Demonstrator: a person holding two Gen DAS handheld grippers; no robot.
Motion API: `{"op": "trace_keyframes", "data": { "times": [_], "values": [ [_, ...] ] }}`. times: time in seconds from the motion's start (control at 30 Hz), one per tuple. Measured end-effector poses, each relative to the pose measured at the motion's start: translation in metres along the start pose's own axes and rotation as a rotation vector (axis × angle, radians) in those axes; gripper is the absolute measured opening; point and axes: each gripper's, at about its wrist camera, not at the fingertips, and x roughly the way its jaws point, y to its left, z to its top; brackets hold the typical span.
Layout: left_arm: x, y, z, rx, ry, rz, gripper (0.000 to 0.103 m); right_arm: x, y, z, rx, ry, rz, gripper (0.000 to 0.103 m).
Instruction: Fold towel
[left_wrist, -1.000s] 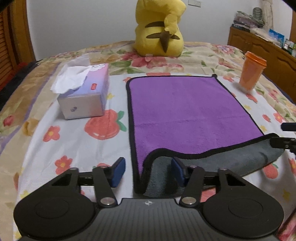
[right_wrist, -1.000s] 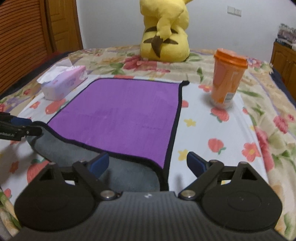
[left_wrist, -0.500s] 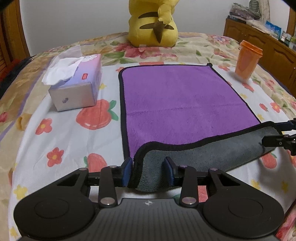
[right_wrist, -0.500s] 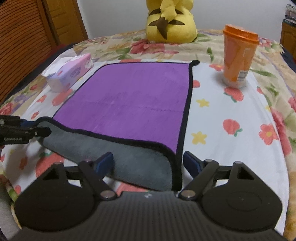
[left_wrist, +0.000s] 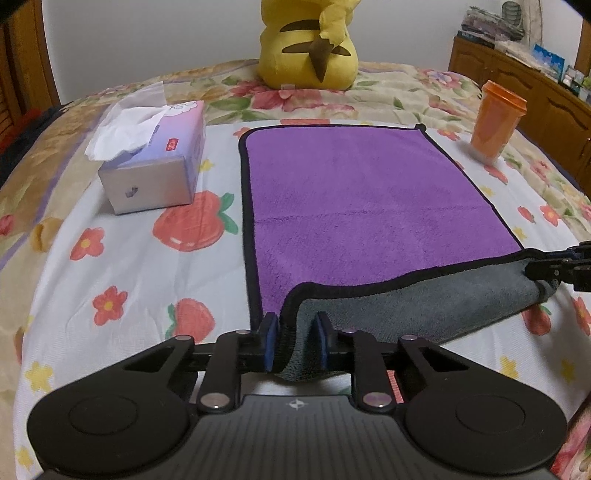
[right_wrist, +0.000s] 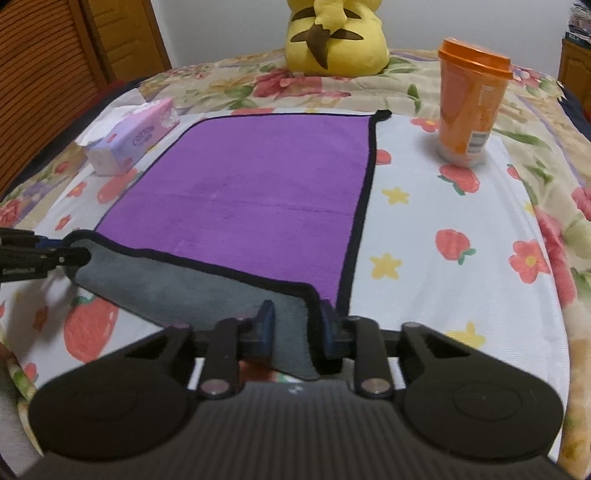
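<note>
left gripper (left_wrist: 294, 341) clamps towel (left_wrist: 369, 206) near-left corner; right gripper (right_wrist: 295, 334) clamps near-right corner, both low, level.

Left hand-held gripper (left_wrist: 294, 345): matte black body with a ribbed centre plate bearing a small white emblem, two round discs at the sides, angled black linkage arms with silver screw heads, and blue pads on the fingers (left_wrist: 270, 341). Right hand-held gripper (right_wrist: 297, 334): identical in build, colour and fittings.
</note>
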Motion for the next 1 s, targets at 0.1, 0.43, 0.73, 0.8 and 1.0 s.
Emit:
{"op": "trace_keyframes", "data": {
  "times": [0.1, 0.43, 0.73, 0.8, 1.0],
  "values": [
    [-0.001, -0.001, 0.0, 0.005, -0.007, 0.0, 0.017, -0.001, -0.001, 0.0, -0.01, -0.006, -0.004, 0.011],
    [-0.021, -0.011, 0.003, 0.034, -0.081, -0.013, 0.01, -0.006, 0.002, 0.002, -0.048, -0.046, -0.013, 0.005],
    [-0.04, -0.014, 0.01, 0.018, -0.172, -0.028, 0.009, -0.017, 0.003, 0.009, -0.06, -0.118, 0.001, 0.005],
    [-0.043, -0.013, 0.011, 0.012, -0.186, -0.027, 0.009, -0.019, 0.002, 0.011, -0.057, -0.132, 0.006, 0.005],
    [-0.049, -0.011, 0.014, -0.004, -0.221, -0.03, 0.009, -0.026, -0.003, 0.015, -0.038, -0.171, 0.018, 0.005]
  ]
}}
